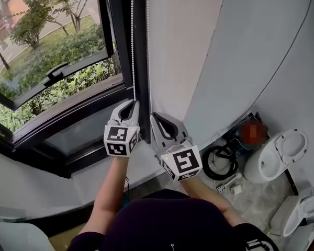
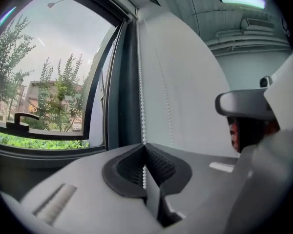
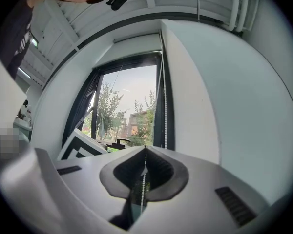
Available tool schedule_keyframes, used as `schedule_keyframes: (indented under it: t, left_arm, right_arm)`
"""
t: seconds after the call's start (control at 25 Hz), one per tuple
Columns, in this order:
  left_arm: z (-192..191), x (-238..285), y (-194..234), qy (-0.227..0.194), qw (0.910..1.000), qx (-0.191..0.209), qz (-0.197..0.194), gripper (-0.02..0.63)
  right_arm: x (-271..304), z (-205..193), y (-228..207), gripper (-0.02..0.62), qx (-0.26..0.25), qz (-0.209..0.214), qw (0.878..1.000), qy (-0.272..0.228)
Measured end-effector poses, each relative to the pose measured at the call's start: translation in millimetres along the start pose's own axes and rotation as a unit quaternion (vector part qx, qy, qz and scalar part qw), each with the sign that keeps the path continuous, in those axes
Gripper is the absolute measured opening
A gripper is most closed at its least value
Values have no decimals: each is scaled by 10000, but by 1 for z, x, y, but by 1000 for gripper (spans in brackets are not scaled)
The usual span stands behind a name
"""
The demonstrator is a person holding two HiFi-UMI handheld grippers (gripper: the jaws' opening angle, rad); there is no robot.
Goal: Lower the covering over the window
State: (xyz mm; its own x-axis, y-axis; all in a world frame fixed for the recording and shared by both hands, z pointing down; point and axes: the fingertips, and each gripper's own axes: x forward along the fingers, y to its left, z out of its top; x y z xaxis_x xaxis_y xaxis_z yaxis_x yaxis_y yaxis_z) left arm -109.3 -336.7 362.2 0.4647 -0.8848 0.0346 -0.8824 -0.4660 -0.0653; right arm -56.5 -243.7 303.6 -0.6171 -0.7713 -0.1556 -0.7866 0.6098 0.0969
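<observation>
A white bead chain hangs in two strands beside the dark window frame. My left gripper is shut on the left strand; in the left gripper view the beads run down into my closed left gripper. Just to its right, my right gripper is shut on the other strand, which passes between the pads of my right gripper. The window pane is uncovered, showing trees and shrubs. No covering shows over the glass.
A white wall stands right of the chain. The opened sash has a black handle. On the floor at right are white toilet-like fixtures and a coiled black cable. The dark sill runs below my grippers.
</observation>
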Motion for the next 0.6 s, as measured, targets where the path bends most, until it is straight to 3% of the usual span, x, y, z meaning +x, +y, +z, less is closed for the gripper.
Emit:
schedule_keyframes:
  t: [0.2, 0.6]
  left_arm:
    - [-6, -39, -16, 124, 9998, -179, -24, 11]
    - [-3, -104, -58, 79, 9999, -109, -44, 12]
  right_arm:
    - [-7, -1, 7, 12, 96, 146, 9998, 15]
    - [-29, -6, 33, 12, 267, 561, 9980, 101]
